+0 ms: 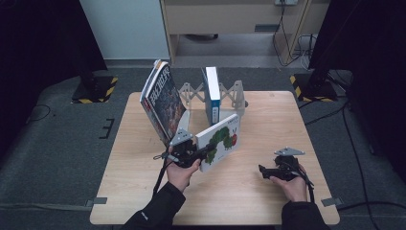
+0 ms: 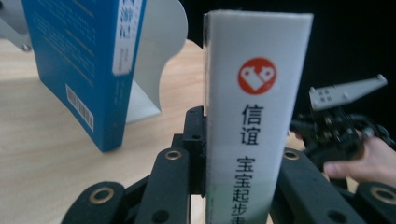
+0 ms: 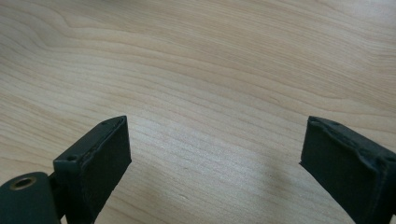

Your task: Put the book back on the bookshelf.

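While the left tool (image 1: 203, 152) is clamped on the spine of the white picture book (image 1: 221, 140), the step in hand looks like carrying that book toward the expandable book rack (image 1: 234, 92) at the far side of the bench (image 1: 268, 196). In the left gripper view the book's white spine (image 2: 254, 121) stands upright between the two black jaws, which press on it from either side. In the high view the book is tilted, its caterpillar cover facing up and toward the person, its lower edge at or just above the bench; which, I cannot tell.

Ahead of the left tool stands the blue book (image 1: 212, 95), upright in the rack. Farther to that tool's left, a dark-covered book (image 1: 163, 100) leans against the rack's end plate.

Well off to the side, the right tool (image 1: 266, 171) rests low over bare bench, its jaws wide apart with nothing between them, as the right gripper view (image 3: 212, 154) shows.

Next, I judge, the left tool must raise the picture book upright and push forward into a free slot beside the blue book, keeping the grip firm so the spine does not slip. The right tool could steady the neighbouring books.
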`<action>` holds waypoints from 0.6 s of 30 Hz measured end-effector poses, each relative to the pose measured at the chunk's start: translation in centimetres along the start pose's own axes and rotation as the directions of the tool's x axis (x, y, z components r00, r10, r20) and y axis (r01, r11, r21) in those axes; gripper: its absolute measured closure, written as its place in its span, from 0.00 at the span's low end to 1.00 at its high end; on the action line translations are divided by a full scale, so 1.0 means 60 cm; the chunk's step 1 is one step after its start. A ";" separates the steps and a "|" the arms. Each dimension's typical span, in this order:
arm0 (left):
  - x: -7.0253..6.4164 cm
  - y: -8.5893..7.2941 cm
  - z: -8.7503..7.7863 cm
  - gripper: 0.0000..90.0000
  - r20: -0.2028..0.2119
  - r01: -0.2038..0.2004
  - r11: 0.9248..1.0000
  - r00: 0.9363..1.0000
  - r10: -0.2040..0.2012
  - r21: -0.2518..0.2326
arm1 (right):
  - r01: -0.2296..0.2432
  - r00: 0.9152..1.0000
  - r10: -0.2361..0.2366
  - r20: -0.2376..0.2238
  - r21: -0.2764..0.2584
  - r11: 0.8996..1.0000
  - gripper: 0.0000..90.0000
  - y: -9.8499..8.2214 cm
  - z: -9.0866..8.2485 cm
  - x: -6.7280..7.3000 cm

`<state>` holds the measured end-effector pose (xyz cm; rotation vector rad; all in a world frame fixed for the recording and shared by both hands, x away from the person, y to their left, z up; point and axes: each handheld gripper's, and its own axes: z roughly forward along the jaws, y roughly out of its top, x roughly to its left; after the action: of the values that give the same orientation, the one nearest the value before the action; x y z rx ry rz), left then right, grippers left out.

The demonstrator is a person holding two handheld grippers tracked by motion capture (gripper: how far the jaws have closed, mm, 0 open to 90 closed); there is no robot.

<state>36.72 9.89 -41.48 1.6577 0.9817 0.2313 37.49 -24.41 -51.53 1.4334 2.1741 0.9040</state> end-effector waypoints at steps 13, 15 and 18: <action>0.010 0.007 0.051 0.83 -0.089 -0.027 0.998 0.996 0.022 -0.051 | 0.021 1.000 -0.022 0.013 0.050 0.999 0.08 -0.005 0.011 -0.003; 0.010 0.008 0.057 0.83 -0.105 -0.034 0.998 0.994 0.028 -0.056 | 0.022 1.000 -0.023 0.014 0.065 0.998 0.08 -0.006 0.012 -0.003; 0.012 0.010 0.066 0.83 -0.122 -0.044 0.997 0.992 0.037 -0.061 | 0.029 0.999 -0.031 0.018 0.077 0.997 0.08 -0.008 0.015 -0.003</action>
<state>39.86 7.57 -42.57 1.6216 1.0214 0.3906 37.82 -24.44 -52.50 1.4346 2.2322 0.8015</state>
